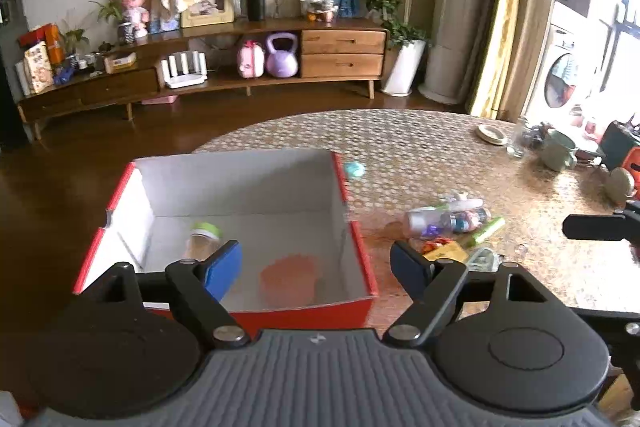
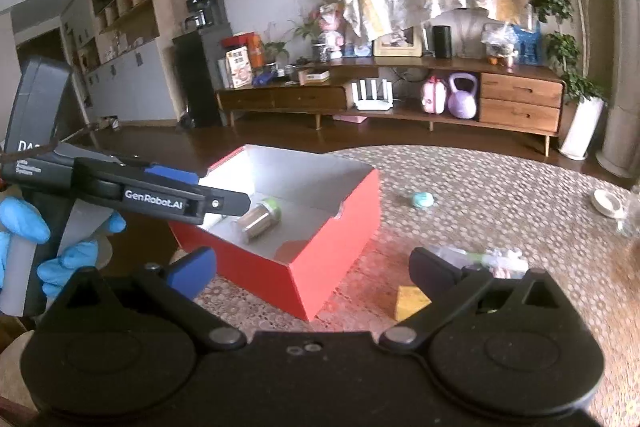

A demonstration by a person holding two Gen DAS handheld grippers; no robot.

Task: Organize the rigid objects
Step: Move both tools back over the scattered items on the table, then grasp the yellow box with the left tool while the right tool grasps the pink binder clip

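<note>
A red box (image 1: pixel 240 183) with a white inside stands on the patterned table; it holds a metal jar with a green lid (image 1: pixel 204 237) and an orange item (image 1: pixel 290 277). My left gripper (image 1: pixel 316 259) hangs open over the box's near right part, with nothing between its fingers. Right of the box lies a pile of small bottles and packets (image 1: pixel 448 219). In the right wrist view my right gripper (image 2: pixel 310 263) is open and empty above the box's near corner (image 2: pixel 332 251). A yellow block (image 2: pixel 410 303) and the bottles (image 2: pixel 480 259) lie by its right finger.
A turquoise ball (image 2: pixel 422 199) sits beyond the box. A saucer (image 1: pixel 490 134), a glass (image 1: pixel 516 143) and a green mug (image 1: pixel 558 151) stand at the table's far right. A blue-gloved hand (image 2: pixel 24 223) holds the left gripper. A wooden floor and a low cabinet lie beyond.
</note>
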